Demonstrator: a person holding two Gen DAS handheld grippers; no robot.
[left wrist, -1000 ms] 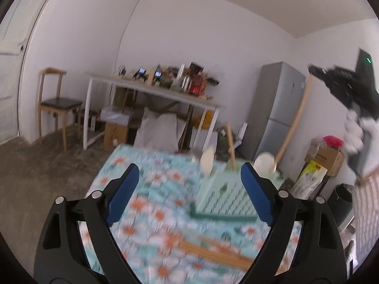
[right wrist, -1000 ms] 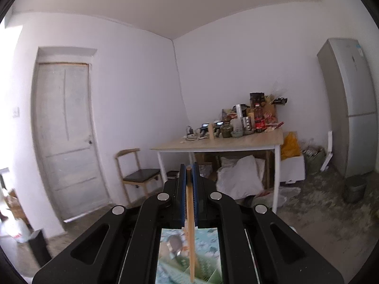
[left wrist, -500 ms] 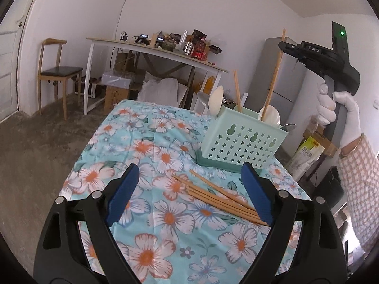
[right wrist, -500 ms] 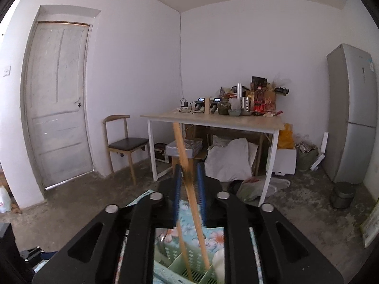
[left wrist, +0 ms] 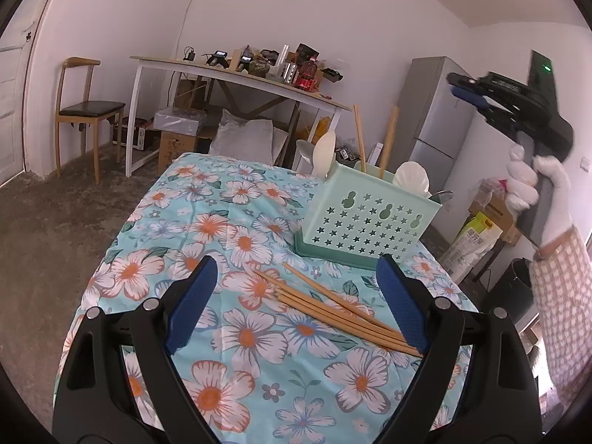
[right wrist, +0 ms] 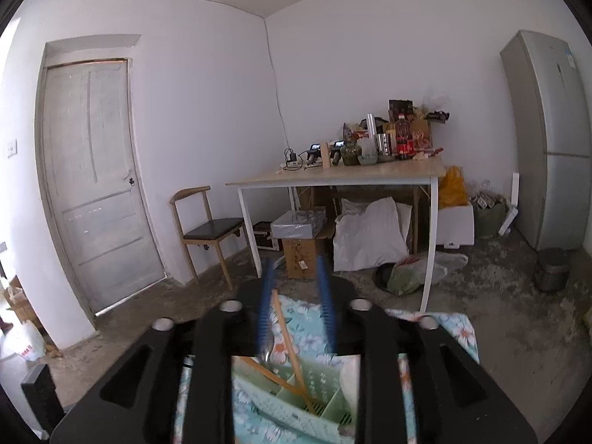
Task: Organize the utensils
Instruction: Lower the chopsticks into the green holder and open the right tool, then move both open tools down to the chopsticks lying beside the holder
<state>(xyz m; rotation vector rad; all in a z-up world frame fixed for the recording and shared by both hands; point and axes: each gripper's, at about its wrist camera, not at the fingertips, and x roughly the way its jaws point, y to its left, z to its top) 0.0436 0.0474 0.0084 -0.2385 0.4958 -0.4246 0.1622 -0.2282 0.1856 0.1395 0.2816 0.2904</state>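
Observation:
A mint-green utensil basket (left wrist: 366,218) stands on the floral tablecloth (left wrist: 236,244), holding two upright chopsticks (left wrist: 388,140) and white spoons (left wrist: 410,181). Several wooden chopsticks (left wrist: 333,307) lie loose on the cloth in front of it. My left gripper (left wrist: 296,307) is open and empty, low over these loose chopsticks. My right gripper (right wrist: 296,307) is open and empty, raised above the basket (right wrist: 296,399); it also shows at the upper right of the left wrist view (left wrist: 477,92). Below it two chopsticks (right wrist: 292,347) stand in a basket compartment.
Beyond the table's far edge stand a cluttered white desk (left wrist: 236,74), a wooden chair (left wrist: 88,111), boxes on the floor and a grey fridge (left wrist: 433,125). A door (right wrist: 92,185) is at the left. Bags and a bin (left wrist: 518,285) stand right of the table.
My right gripper has opened and let go of the chopstick, which now stands in the basket. The right gripper has lifted away. The left gripper has tilted down towards the loose chopsticks.

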